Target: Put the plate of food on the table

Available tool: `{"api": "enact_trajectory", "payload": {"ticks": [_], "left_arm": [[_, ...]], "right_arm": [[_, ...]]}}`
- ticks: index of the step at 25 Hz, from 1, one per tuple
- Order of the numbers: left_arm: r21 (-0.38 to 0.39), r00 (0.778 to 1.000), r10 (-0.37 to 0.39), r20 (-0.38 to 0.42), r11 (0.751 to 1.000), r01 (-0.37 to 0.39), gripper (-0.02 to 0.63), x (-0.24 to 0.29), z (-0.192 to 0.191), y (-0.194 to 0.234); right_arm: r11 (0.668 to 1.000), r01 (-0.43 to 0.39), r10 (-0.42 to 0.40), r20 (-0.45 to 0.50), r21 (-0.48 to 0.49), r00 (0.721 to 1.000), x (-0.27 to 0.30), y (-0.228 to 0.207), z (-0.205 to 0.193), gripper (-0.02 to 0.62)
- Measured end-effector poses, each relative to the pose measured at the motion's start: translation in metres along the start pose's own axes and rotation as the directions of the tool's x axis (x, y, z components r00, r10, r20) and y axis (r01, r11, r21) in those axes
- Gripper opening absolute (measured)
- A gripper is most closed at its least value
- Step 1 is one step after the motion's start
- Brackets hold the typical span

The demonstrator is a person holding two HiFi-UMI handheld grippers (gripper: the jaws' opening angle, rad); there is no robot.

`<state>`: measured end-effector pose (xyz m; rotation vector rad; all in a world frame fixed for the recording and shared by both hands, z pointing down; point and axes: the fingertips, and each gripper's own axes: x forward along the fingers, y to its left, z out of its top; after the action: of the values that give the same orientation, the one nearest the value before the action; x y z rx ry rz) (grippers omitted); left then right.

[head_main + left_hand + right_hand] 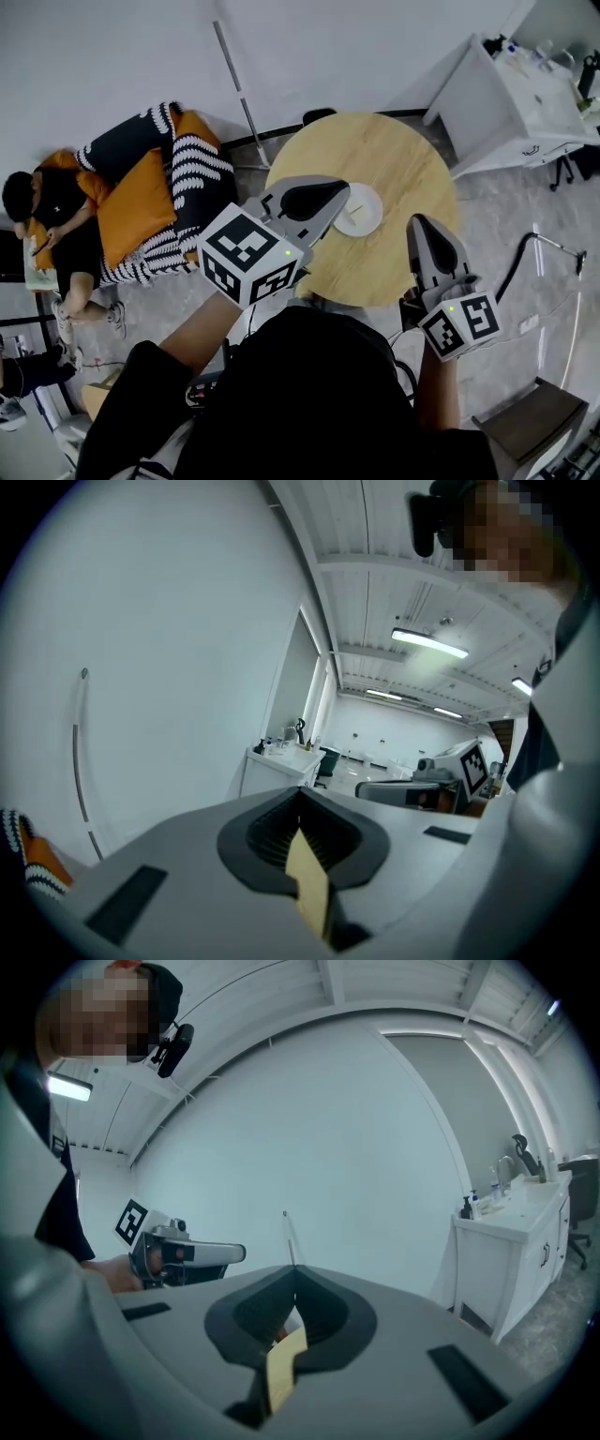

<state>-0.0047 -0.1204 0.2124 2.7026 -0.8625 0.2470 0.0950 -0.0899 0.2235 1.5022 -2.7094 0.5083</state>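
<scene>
A white plate (360,210) with a little food on it rests on the round wooden table (394,159), just right of the table's middle. My left gripper (343,188) is held up over the table's left side, with its tip beside the plate's left edge in the head view. Its jaws are shut with nothing in them (300,801). My right gripper (416,221) is up near the table's right front edge, right of the plate. It is also shut and holds nothing (294,1279). Each gripper view looks level across the room and shows the other gripper (417,789) (178,1252).
A person (52,220) sits on a sofa with orange cushions (131,206) and a striped blanket (192,178) left of the table. A white counter (511,98) with bottles stands at the back right. A wooden stool (530,422) is at the lower right, and cables lie on the floor.
</scene>
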Motion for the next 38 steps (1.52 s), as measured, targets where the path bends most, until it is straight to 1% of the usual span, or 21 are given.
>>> {"api": "enact_trajectory", "payload": {"ticks": [4, 11, 19, 29, 38], "left_arm": [[-0.010, 0.999, 0.000, 0.035, 1.000, 0.000, 0.006, -0.004, 0.009, -0.005], [-0.005, 0.998, -0.004, 0.064, 1.000, 0.005, 0.006, -0.007, 0.023, -0.005], [0.000, 0.997, -0.007, 0.083, 1.000, 0.007, 0.006, -0.011, 0.031, -0.003], [-0.011, 0.997, -0.007, 0.072, 1.000, 0.008, 0.006, -0.011, 0.029, 0.003], [-0.002, 0.997, -0.014, 0.075, 1.000, 0.014, 0.006, -0.007, 0.034, 0.006]], "right_arm": [[1.000, 0.014, -0.013, 0.017, -0.008, 1.000, -0.003, -0.001, 0.008, 0.008], [0.999, 0.029, -0.029, 0.030, -0.029, 0.999, -0.006, -0.002, 0.017, 0.008], [0.998, 0.030, -0.030, 0.011, -0.049, 0.999, -0.001, -0.001, 0.015, 0.008], [0.998, 0.022, -0.022, 0.005, -0.052, 1.000, 0.008, 0.000, 0.017, 0.008], [0.998, 0.017, -0.017, 0.002, -0.056, 1.000, 0.014, -0.001, 0.018, 0.008]]}}
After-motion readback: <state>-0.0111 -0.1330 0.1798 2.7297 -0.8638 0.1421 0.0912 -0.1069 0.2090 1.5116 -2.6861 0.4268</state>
